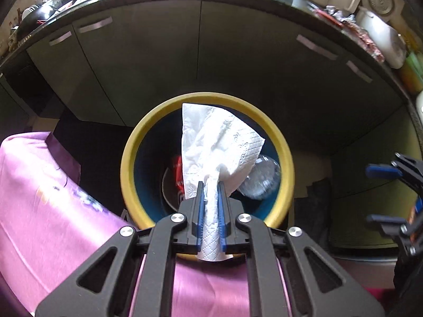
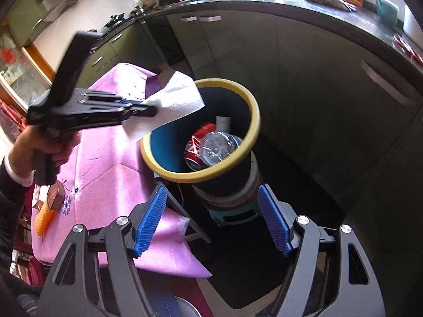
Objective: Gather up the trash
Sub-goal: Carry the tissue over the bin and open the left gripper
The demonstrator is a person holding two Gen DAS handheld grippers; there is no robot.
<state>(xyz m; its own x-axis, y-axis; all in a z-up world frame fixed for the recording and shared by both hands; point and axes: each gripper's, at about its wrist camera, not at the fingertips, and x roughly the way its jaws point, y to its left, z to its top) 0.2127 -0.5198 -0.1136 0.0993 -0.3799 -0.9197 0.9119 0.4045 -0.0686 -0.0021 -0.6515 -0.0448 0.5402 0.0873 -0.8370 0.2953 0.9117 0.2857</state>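
My left gripper (image 1: 211, 185) is shut on a white paper napkin (image 1: 219, 142) and holds it just above the open mouth of a trash bin with a yellow rim (image 1: 127, 163). In the right wrist view the left gripper (image 2: 152, 109) holds the napkin (image 2: 174, 97) over the near-left edge of the bin's rim (image 2: 253, 132). Inside the bin lie a red soda can (image 2: 194, 148) and a clear plastic bottle (image 2: 219, 145). My right gripper (image 2: 215, 222) is open and empty, in front of the bin and below it.
A table with a pink cloth (image 2: 105, 158) stands left of the bin, with an orange object (image 2: 43, 219) near its left edge. Kitchen cabinets (image 2: 290, 66) and a cluttered counter (image 2: 264, 0) run behind. The bin sits on a teal stool (image 2: 232, 218).
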